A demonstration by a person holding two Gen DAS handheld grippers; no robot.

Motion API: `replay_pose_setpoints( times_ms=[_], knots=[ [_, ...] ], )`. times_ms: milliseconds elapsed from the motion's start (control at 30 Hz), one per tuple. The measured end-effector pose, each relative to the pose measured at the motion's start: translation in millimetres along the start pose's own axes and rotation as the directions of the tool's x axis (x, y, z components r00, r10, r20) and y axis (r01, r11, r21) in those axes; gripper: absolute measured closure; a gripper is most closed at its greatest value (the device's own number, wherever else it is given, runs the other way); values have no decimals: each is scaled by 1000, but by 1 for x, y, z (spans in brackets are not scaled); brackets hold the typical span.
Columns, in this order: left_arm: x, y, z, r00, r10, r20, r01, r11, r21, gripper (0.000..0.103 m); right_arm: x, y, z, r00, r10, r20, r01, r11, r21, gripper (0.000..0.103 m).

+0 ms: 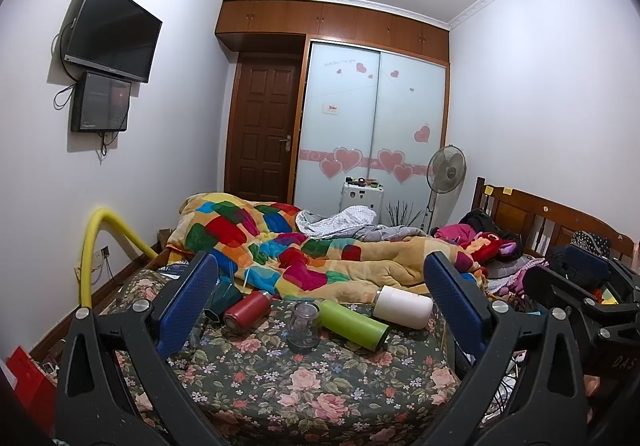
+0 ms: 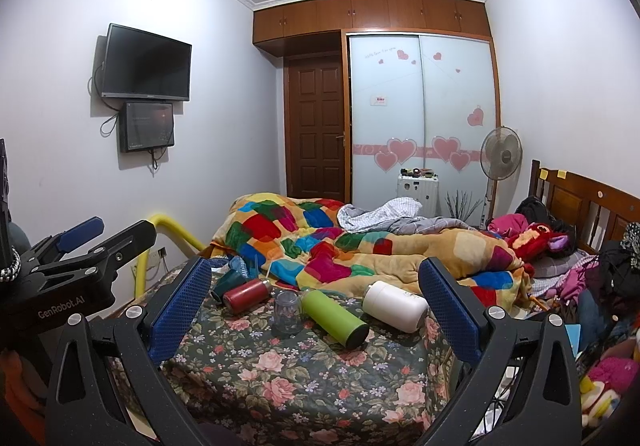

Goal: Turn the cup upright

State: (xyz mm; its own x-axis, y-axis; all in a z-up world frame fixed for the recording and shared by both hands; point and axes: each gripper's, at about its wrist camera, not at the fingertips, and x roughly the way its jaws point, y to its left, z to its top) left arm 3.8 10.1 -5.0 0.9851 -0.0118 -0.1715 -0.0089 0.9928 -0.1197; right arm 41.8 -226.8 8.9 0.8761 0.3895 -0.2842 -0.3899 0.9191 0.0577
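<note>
Several cups lie on the floral bedspread [image 1: 304,386]: a dark green cup [image 1: 220,300] on its side, a red bottle [image 1: 247,310], a green bottle [image 1: 354,324] and a white bottle [image 1: 402,306], all lying down. A clear glass cup [image 1: 303,327] stands mouth down between them. The same row shows in the right wrist view: dark green cup [image 2: 228,282], red bottle [image 2: 247,296], glass cup [image 2: 287,313], green bottle [image 2: 335,318], white bottle [image 2: 395,306]. My left gripper [image 1: 320,298] is open, short of the cups. My right gripper [image 2: 316,300] is open, also short of them.
A patchwork quilt [image 1: 280,246] is heaped behind the cups. A yellow padded rail [image 1: 96,246] stands at the bed's left. Clothes and plush toys [image 2: 536,242] pile up at the wooden headboard [image 2: 588,201] on the right. The left gripper's body [image 2: 60,270] shows at the right view's left edge.
</note>
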Motion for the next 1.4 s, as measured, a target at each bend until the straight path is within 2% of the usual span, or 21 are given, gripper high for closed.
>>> replay_pose_setpoints(
  times_ms=[867, 1133, 1233, 1400],
  knots=[
    [8, 0, -4, 1000, -3, -15, 4, 1000, 7, 0, 4, -9, -1, 1000, -7, -19, 8, 1000, 6, 0],
    [38, 8, -11, 998, 2, -65, -3, 1000, -2, 0, 36, -19, -13, 994, -16, -106, 19, 999, 32, 0],
    [54, 11, -16, 995, 4, -100, -5, 1000, -9, 0, 57, -28, -24, 987, -28, -161, 36, 998, 45, 0],
    [94, 18, -35, 983, 34, -182, -35, 999, -3, 0, 97, -47, -46, 958, -65, -278, 86, 994, 62, 0]
  ],
)
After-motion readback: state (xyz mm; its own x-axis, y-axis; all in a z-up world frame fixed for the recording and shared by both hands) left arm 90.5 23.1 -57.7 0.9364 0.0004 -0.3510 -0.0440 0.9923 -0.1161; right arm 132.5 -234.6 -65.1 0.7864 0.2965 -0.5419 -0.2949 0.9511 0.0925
